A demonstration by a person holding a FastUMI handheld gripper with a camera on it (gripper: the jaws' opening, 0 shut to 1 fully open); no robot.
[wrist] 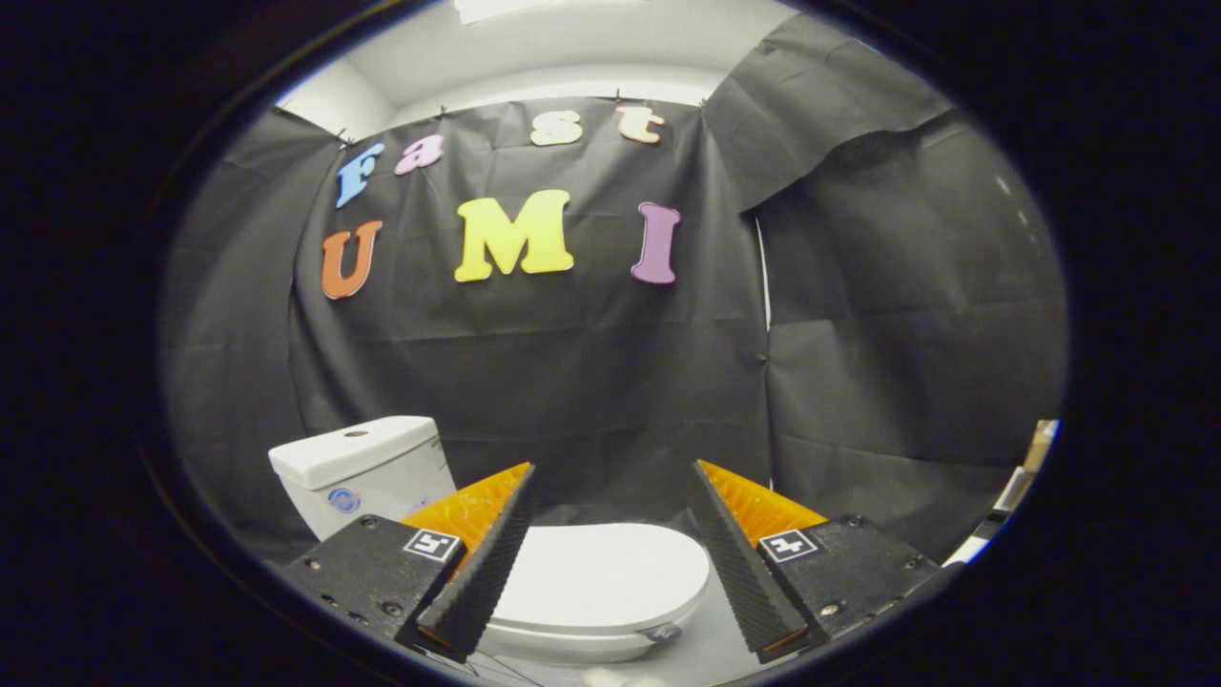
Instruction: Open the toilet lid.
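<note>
I see the black cloth wall [591, 363] across the whole background, hanging in creased panels, with a strip of pale ceiling [572, 57] above it at twelve o'clock. Next in size is the white toilet. Its lid [596, 577] lies flat and closed on the bowl, showing between my two fingers and slightly below them, at about six o'clock from the middle of the view. The cistern [358, 472] stands behind it at about eight o'clock, just beyond my left finger, with a round button on its top and a small blue mark on its front. A small dark tab sits at the lid's front edge near five o'clock. My gripper [610, 472] has its fingers spread wide apart, pressing on nothing; the fingertips hang above the lid, and I cannot tell whether they touch it.
</note>
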